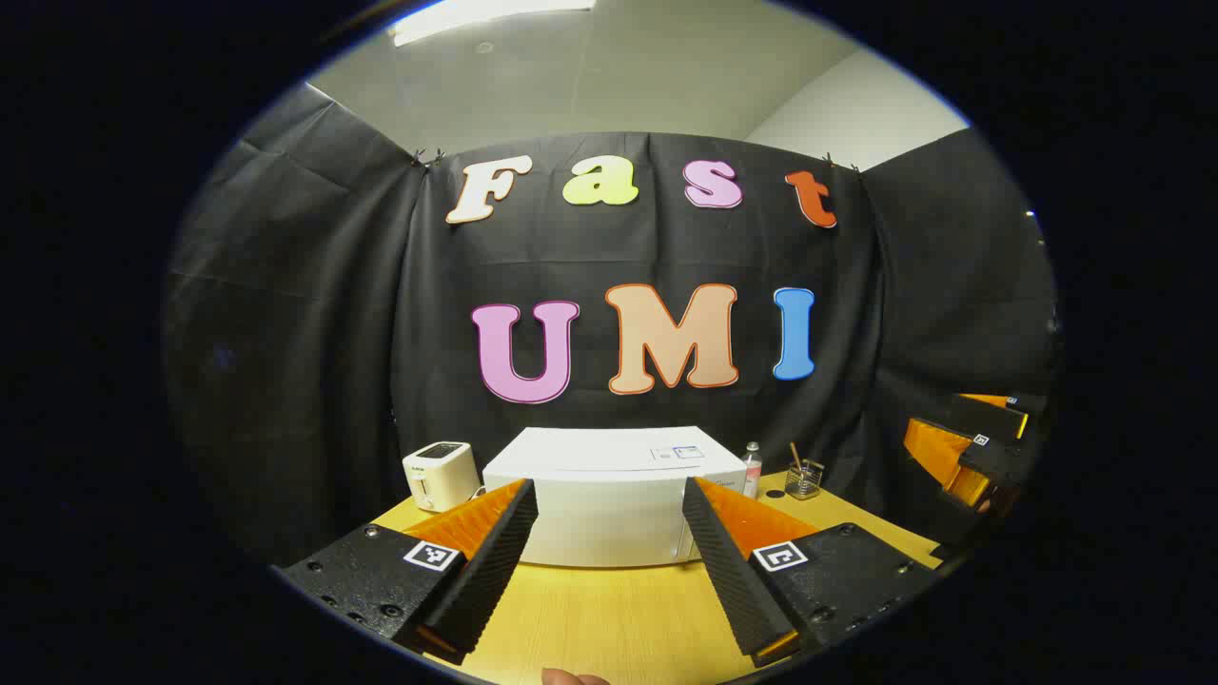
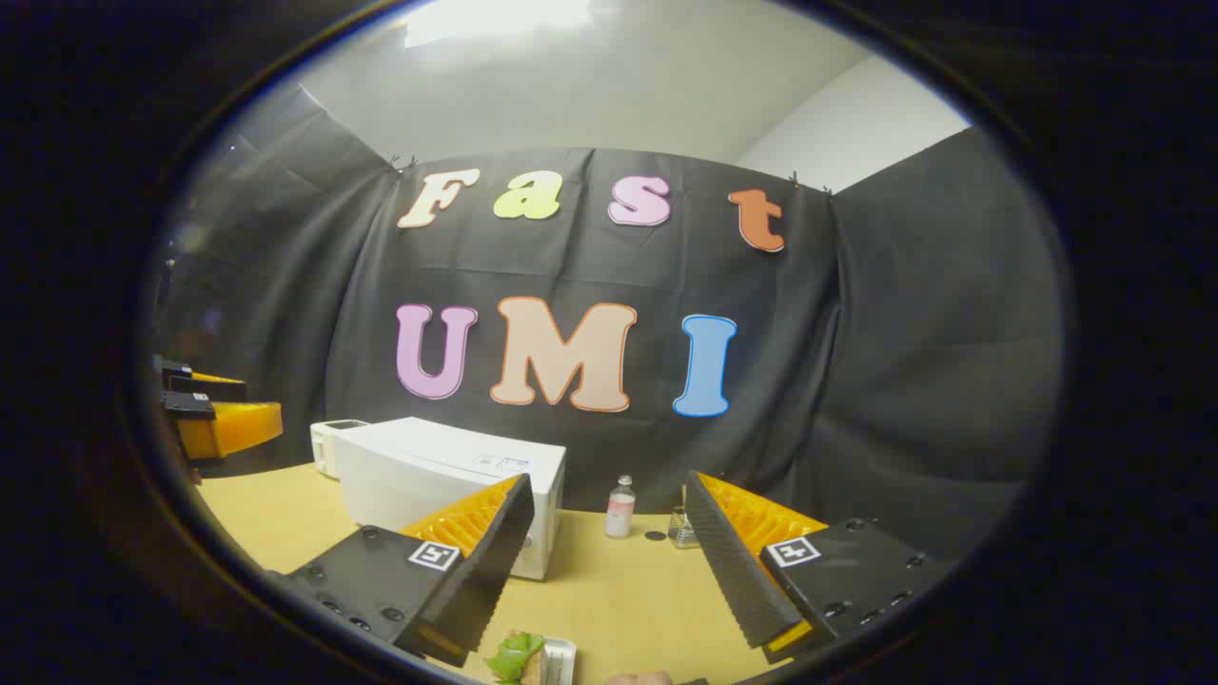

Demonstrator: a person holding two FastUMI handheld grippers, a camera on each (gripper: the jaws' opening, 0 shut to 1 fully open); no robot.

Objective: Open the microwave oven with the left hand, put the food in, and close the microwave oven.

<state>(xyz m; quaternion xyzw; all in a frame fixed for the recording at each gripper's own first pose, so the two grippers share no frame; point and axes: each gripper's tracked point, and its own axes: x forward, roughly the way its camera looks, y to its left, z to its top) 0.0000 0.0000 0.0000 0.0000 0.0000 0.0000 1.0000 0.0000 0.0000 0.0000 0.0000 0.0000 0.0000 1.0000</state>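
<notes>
Left gripper view: left tool point(image 1: 609, 561) held wide apart, nothing between its fingers, raised over the wooden bench point(image 1: 609, 618). White microwave oven point(image 1: 614, 495) straight ahead, framed in the gap of the fingers, door closed, standing on the bench against the black cloth wall. Small white toaster point(image 1: 440, 474) just beside its left side. To its right a small clear bottle point(image 1: 753, 468), then a glass jar point(image 1: 804, 479) with a stick in it. Right tool point(image 1: 966, 447) at the far right edge, well apart from the oven; cannot tell its opening here.

Right gripper view: right tool point(image 2: 609, 576) spread wide, gripping nothing, above the bench point(image 2: 618, 599). Microwave oven point(image 2: 442, 485) to the left of centre, door closed, partly behind the left finger. Bottle point(image 2: 620, 507) and jar point(image 2: 681, 528) standing between the fingers, farther back. Food point(image 2: 519, 656) with green leaves on a white tray point(image 2: 559, 659) at the bottom edge, on the bench, near the left finger. Left tool point(image 2: 214, 414) at the far left edge.
</notes>
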